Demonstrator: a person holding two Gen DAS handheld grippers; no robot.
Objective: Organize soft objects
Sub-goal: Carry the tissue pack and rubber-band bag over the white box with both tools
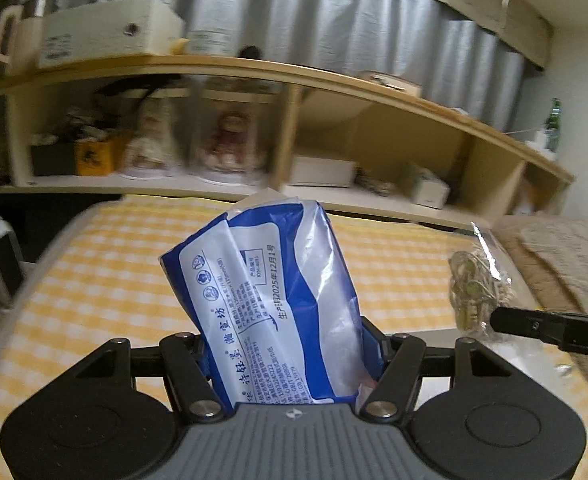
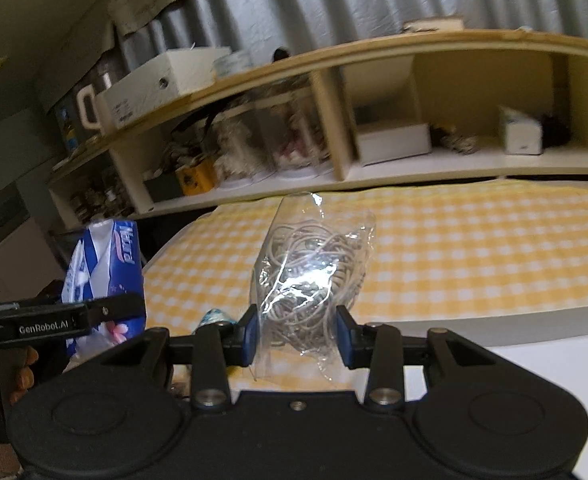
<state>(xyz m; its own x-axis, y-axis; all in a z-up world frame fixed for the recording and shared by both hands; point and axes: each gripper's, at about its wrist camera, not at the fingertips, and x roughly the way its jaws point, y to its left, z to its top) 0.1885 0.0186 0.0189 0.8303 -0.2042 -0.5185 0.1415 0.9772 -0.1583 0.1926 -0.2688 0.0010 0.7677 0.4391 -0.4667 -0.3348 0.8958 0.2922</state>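
Tissue pack (image 1: pixel 269 300) is wedged between our left gripper (image 1: pixel 289 344) fingers, pinched and sticking up over the yellow checked bed cover (image 1: pixel 105 264). Our right gripper (image 2: pixel 298 336) has its blue pads squeezing a clear bag of cord (image 2: pixel 310 276), also held up above the bed, shelf (image 2: pixel 374 60) behind

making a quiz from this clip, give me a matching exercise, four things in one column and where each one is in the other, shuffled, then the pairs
Things:
1. blue tissue pack
2. clear bag of rubber bands
3. white box
4. yellow checked cloth

Places:
A. on top of the wooden shelf
B. between the jaws of the left gripper
C. spread flat below both held items
D. between the jaws of the right gripper

Pairs: 1-B, 2-D, 3-A, 4-C
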